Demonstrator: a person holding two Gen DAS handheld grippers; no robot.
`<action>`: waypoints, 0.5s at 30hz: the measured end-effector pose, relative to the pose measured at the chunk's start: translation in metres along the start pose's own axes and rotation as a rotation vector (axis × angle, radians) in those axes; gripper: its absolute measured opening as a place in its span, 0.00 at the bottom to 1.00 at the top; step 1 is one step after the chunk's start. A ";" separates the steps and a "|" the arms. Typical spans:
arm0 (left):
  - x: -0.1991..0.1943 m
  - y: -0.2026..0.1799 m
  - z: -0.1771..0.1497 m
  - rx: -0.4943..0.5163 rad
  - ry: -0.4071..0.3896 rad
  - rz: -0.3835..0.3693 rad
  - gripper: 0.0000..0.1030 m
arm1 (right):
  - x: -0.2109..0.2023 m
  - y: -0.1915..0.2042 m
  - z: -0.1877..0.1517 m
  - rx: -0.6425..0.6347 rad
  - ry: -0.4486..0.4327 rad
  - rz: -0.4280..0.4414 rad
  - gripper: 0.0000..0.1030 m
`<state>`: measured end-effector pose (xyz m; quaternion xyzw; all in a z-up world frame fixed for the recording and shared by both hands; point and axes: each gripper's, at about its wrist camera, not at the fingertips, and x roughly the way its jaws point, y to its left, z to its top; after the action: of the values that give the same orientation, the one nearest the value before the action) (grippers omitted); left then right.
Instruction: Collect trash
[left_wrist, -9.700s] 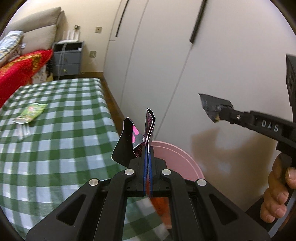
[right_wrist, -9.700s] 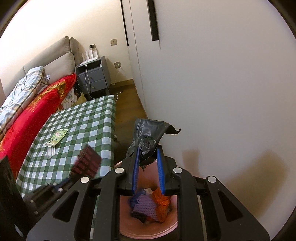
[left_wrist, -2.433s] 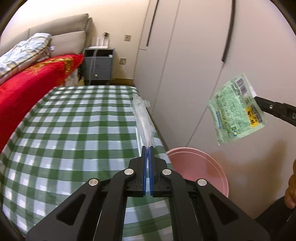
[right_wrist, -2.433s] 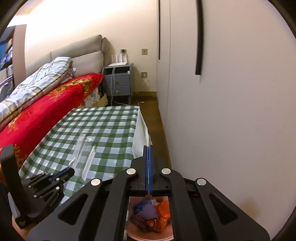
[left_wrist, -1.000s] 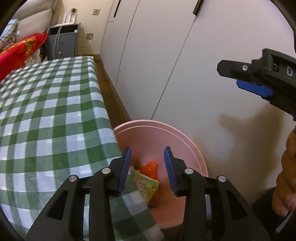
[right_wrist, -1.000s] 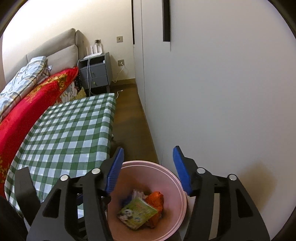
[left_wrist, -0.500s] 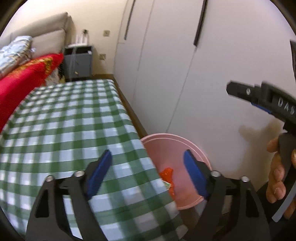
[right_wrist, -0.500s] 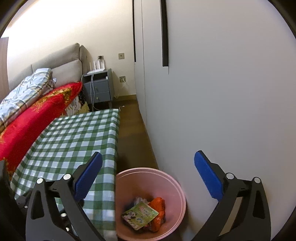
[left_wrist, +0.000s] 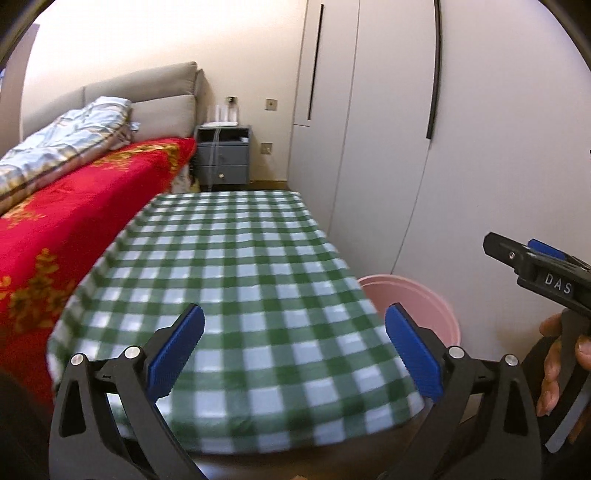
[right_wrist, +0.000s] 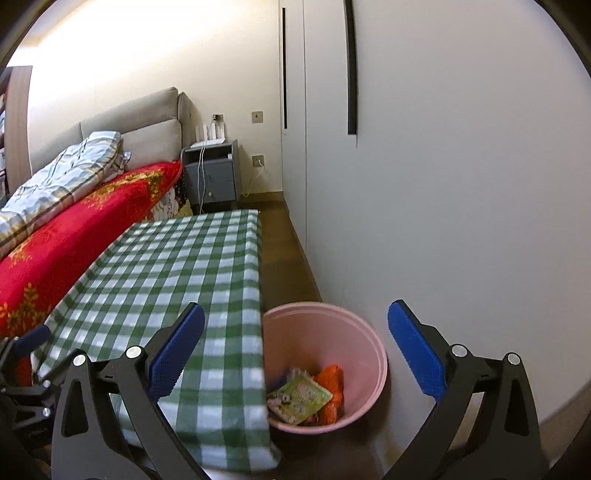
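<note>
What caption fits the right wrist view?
Right gripper open and empty above pink bin holding green wrapper, beside checked table.

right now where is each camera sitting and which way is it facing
Left wrist: on the left gripper, looking along its open blue pads over the checked table toward the bed and nightstand; the right gripper and a hand show at right.
Right wrist: on the right gripper, jaws open, looking down at the pink bin holding wrappers; the left gripper's edge shows at far left.
Shared: table, bin, bed, nightstand, wardrobe.
</note>
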<state>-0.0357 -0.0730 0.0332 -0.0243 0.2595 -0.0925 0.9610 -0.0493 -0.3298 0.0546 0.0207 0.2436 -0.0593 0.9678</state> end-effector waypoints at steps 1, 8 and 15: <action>-0.005 0.003 -0.004 -0.001 0.003 0.006 0.92 | -0.002 0.002 -0.004 -0.002 0.004 -0.004 0.95; -0.027 0.021 -0.032 -0.017 0.025 0.061 0.92 | -0.019 0.026 -0.038 -0.020 0.052 -0.006 0.95; -0.005 0.036 -0.039 -0.073 0.068 0.098 0.92 | -0.008 0.040 -0.046 -0.053 0.086 0.000 0.95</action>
<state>-0.0537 -0.0363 -0.0014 -0.0433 0.2958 -0.0366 0.9536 -0.0732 -0.2865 0.0184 -0.0023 0.2863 -0.0517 0.9567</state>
